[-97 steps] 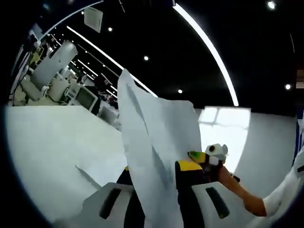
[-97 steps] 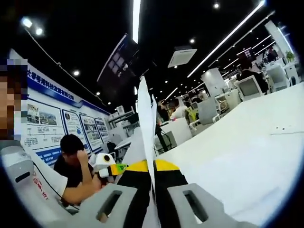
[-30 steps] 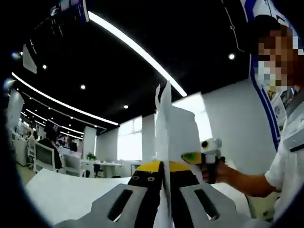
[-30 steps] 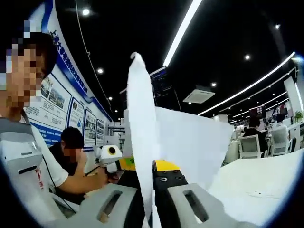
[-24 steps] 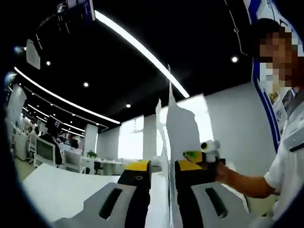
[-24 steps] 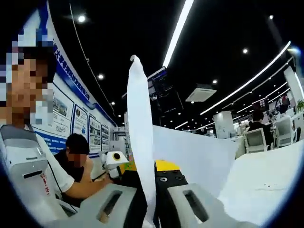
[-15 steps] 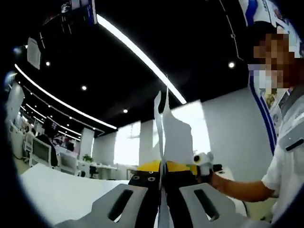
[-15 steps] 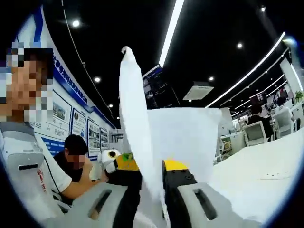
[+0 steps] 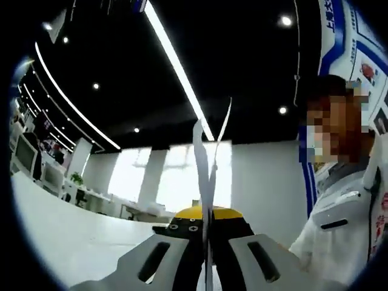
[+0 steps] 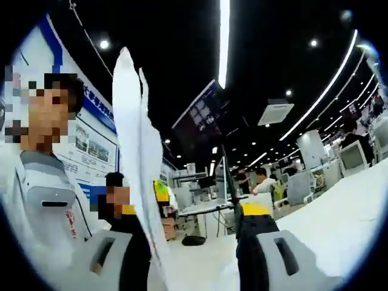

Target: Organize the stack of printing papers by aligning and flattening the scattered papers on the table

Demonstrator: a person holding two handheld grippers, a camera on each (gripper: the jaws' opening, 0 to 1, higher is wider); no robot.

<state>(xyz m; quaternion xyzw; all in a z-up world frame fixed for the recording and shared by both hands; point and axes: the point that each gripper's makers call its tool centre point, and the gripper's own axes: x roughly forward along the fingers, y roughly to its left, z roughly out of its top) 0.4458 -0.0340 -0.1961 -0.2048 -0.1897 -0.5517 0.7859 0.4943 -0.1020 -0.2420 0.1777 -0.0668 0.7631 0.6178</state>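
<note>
Left claw [image 9: 207, 233] black with yellow tips, pale grey housings, person's white shirt [image 9: 339, 233]

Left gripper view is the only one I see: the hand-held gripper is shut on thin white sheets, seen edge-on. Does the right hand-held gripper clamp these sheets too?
Observer: No. In the right gripper view, the jaws of the right hand-held gripper are wide apart. The printing papers stand upright beside its left jaw.
Operator: Do the sheets look aligned from that side?
Observer: Not fully. Their top edges are at different heights and are slightly fanned apart, so the stack is not yet even.
</note>
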